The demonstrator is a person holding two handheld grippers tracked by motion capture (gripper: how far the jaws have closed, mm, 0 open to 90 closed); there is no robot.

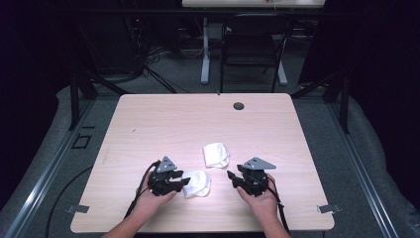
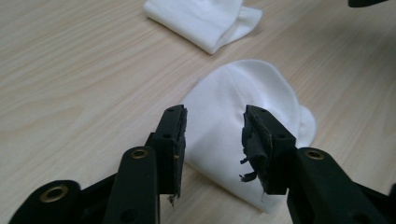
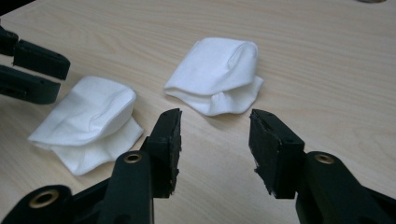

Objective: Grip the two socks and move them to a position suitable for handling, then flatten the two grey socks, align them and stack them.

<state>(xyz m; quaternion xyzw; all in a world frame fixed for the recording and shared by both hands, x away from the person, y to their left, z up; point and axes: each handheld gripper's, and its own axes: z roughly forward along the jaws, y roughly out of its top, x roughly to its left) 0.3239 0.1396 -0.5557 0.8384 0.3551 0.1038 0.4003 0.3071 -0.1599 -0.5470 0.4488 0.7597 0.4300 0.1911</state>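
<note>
Two folded white cloths lie on the light wooden table point(image 1: 163, 124). The nearer cloth point(image 1: 198, 183) point(image 2: 243, 88) point(image 3: 88, 116) sits just in front of my left gripper point(image 1: 185, 181) point(image 2: 215, 119), whose jaws stand open over its near edge without pressing on it. The farther cloth point(image 1: 216, 154) point(image 2: 201, 21) point(image 3: 215, 74) lies ahead of my right gripper point(image 1: 230, 178) point(image 3: 215, 121), which is open with only bare table between its jaws. In the right gripper view the left gripper's fingers point(image 3: 35, 70) show at the left, beside the nearer cloth.
A round cable hole point(image 1: 238, 105) is set near the table's far edge. A black chair point(image 1: 252, 44) and a table leg stand on the floor beyond. Metal rails run along both sides of the table.
</note>
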